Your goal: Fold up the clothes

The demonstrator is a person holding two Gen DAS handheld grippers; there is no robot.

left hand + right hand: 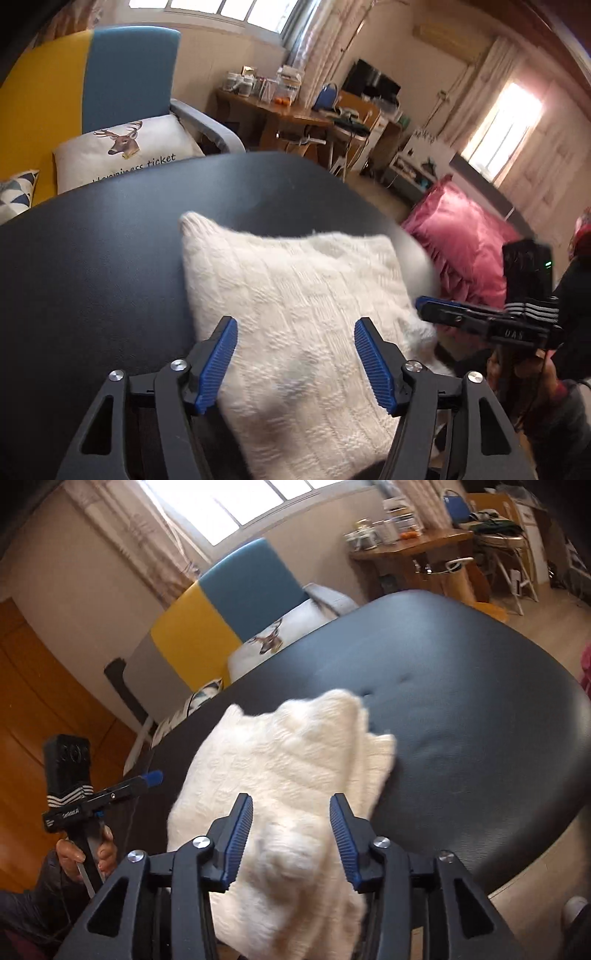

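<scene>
Garment: a white knitted sweater (295, 314), folded into a thick, roughly rectangular bundle, lies on the near part of the black padded surface (110, 258).
Long axis: in the left wrist view it runs from the bottom centre of the frame up toward the middle — one corner points to the upper left, and the near end overhangs the surface's edge.
Same garment, right wrist view: the sweater (288, 775) stretches from the bottom centre up to the middle, its rumpled far edge pointing to the upper right.
Left gripper (295, 365): blue pads spread wide, the knit lying between and beneath them, no pad pressing on it.
Right gripper (291, 842): jaws parted — a soft bulge of fabric sits in the gap, the pads not pinching it.
Cross views: the right gripper's blue tip (424, 304) shows at the sweater's right edge; the left one (147, 778) at centre left, held by a hand (85, 853).
</scene>
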